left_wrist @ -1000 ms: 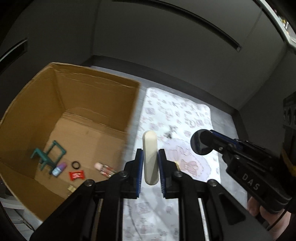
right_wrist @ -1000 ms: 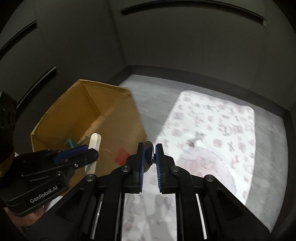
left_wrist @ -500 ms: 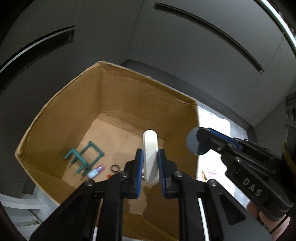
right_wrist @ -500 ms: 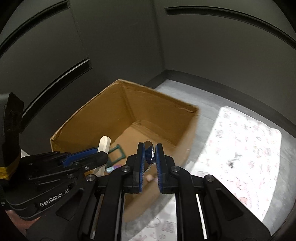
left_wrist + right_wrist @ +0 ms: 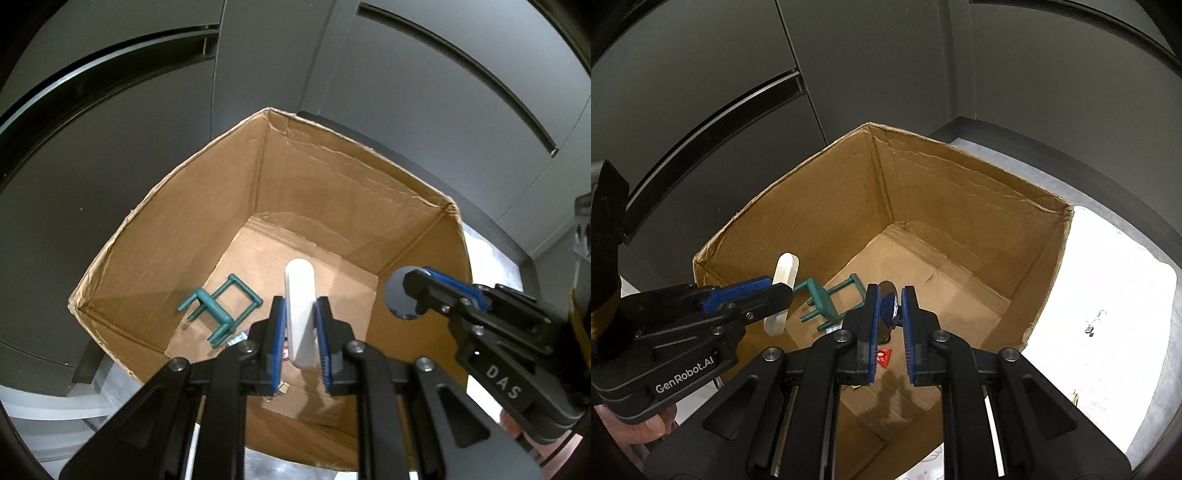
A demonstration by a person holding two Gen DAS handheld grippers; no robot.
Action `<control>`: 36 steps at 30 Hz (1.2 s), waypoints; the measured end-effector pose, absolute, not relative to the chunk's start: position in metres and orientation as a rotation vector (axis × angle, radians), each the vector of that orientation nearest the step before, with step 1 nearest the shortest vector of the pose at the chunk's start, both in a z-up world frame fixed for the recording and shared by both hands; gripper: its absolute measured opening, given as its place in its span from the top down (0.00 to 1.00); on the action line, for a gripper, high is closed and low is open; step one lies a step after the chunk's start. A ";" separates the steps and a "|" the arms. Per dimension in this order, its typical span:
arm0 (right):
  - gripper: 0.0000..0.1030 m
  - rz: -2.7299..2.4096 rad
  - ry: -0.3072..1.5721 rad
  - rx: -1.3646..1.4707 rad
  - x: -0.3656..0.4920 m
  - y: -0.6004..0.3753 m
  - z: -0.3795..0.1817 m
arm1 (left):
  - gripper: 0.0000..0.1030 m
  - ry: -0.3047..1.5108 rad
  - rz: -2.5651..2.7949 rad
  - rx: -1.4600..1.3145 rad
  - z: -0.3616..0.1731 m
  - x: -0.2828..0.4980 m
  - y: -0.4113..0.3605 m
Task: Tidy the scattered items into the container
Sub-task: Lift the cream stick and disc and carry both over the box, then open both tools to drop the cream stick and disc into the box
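Note:
An open cardboard box (image 5: 207,206) (image 5: 979,192) fills both views, seen from above. My left gripper (image 5: 300,314) is shut on a white oblong bar (image 5: 300,295), held upright over the box's inside; the same bar (image 5: 785,277) shows at the left of the right wrist view. My right gripper (image 5: 889,302) is shut on a small round dark disc (image 5: 888,299), also over the box; that disc (image 5: 400,295) appears at the right of the left wrist view. On the box floor lie a small green toy chair (image 5: 218,306) (image 5: 822,299) and a red wrapper (image 5: 882,357).
Dark grey cabinet fronts (image 5: 406,92) rise behind the box. A white patterned mat (image 5: 1108,295) lies on the grey floor to the box's right, with a small dark bit (image 5: 1089,326) on it. A hand (image 5: 635,432) holds the left gripper.
Both grippers have swung left from above the patterned mat to above the open box, keeping hold of the white bar and the round disc. The mat has slid to the right edge.

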State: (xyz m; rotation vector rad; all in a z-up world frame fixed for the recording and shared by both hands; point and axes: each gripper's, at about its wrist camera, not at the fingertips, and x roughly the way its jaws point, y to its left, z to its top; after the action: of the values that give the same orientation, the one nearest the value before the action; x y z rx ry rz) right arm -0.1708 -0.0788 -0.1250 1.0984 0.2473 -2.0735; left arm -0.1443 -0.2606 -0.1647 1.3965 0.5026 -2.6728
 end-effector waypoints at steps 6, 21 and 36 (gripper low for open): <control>0.89 -2.065 0.239 1.112 -0.177 -0.084 -0.134 | 0.84 0.498 -2.659 1.406 -0.167 -0.142 -0.262; 0.89 -2.044 0.249 1.118 -0.172 -0.076 -0.133 | 0.84 0.546 -2.639 1.432 -0.173 -0.140 -0.261; 0.52 -2.088 0.229 1.097 -0.174 -0.065 -0.125 | 0.37 0.529 -2.614 1.413 -0.173 -0.139 -0.260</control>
State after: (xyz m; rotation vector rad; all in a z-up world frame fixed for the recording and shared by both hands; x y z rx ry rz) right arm -0.1739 -0.0652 -0.1250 1.0973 0.2286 -2.0885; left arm -0.1392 -0.2596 -0.1733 1.4126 0.5295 -2.6140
